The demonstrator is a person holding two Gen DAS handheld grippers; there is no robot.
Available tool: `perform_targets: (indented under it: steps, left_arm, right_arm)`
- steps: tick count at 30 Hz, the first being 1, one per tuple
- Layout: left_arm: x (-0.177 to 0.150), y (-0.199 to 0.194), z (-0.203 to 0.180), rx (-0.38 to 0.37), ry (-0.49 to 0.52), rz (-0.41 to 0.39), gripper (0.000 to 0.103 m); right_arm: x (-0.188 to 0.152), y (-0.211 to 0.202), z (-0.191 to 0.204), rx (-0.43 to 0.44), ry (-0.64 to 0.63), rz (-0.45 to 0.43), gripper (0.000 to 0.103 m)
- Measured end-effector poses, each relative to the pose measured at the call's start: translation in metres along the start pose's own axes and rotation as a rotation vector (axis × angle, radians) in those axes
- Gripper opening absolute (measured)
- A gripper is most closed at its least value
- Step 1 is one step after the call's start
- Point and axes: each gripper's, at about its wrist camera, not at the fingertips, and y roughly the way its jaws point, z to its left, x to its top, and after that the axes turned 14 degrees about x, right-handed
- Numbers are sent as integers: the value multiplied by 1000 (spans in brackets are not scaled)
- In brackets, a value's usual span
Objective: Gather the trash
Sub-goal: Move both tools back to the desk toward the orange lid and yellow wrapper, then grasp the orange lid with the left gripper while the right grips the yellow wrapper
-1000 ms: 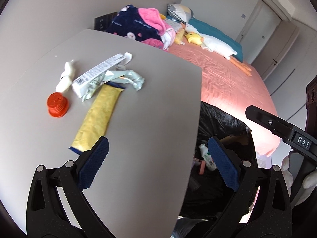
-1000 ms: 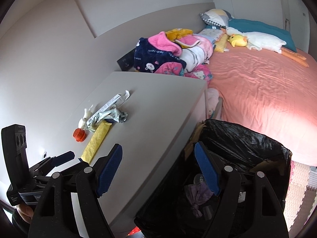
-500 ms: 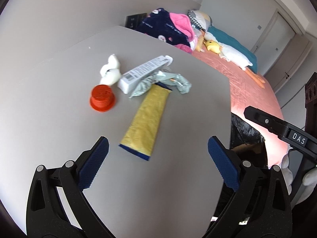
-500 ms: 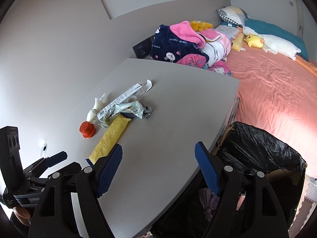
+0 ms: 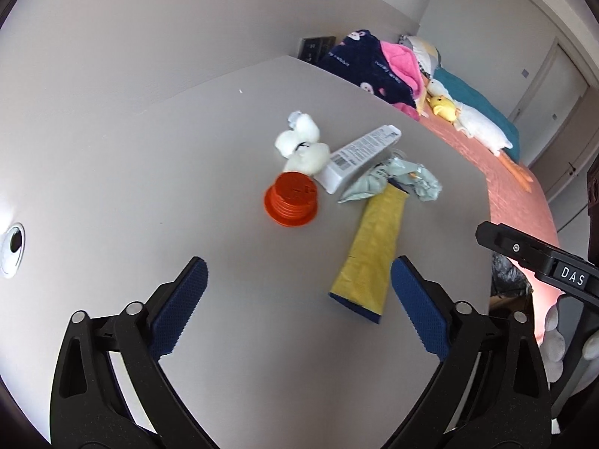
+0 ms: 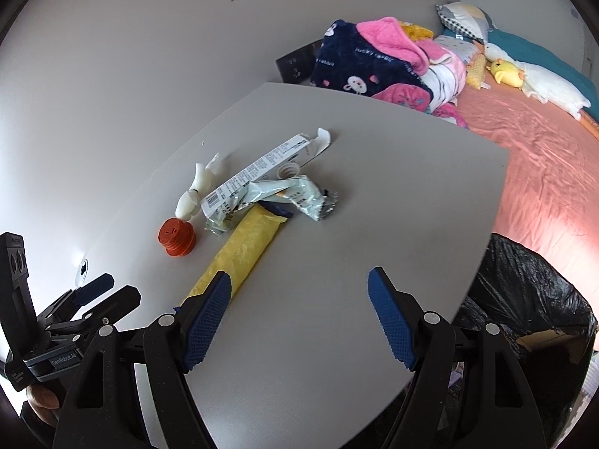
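The trash sits in one loose cluster on the grey table (image 5: 157,172), toward its back left. A yellow wrapper (image 5: 372,250) lies lengthwise with its near end closest to the table's front; a crumpled pale-green wrapper (image 5: 397,181) lies across its far end, a white carton (image 5: 359,157) rests beside that, a white tissue wad (image 5: 303,147) sits behind, and an orange cap (image 5: 294,200) stands just left of the wrapper.

A second ago the left view took in the table edge and the black bin bag beside it, with the trash off to the upper left. Now the cluster fills the middle of that view and the bag has slid almost out of it at the right, so the left gripper (image 5: 297,295) has swung away from the bin and in over the table. Its jaws are closing slightly from full spread, with nothing between them; the yellow wrapper's near end lies just inside the right pad (image 5: 417,307), not touched.

The right gripper (image 6: 299,314) has made the same move: the bin bag (image 6: 531,299), earlier below its fingers, is now off to the right, and the table lies under its jaws. These stay spread and empty, the left pad overlapping the yellow wrapper's near end in the picture; I cannot tell whether it touches.

I judge that both hands are back for another pick, and the yellow wrapper looks like the likeliest target.
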Motion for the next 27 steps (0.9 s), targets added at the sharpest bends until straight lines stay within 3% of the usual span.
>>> perform_targets:
  steps: [4, 23, 27]
  left_arm:
    - [2, 11, 11, 17, -7, 19, 85]
    - [9, 35, 29, 31, -42, 43, 85]
    - [10, 39, 31, 33, -44, 46, 85]
  right_arm:
    - [3, 19, 9, 4, -4, 27, 76]
    - [23, 95, 33, -89, 16, 118, 76]
    - [24, 108, 35, -126, 10, 158, 69]
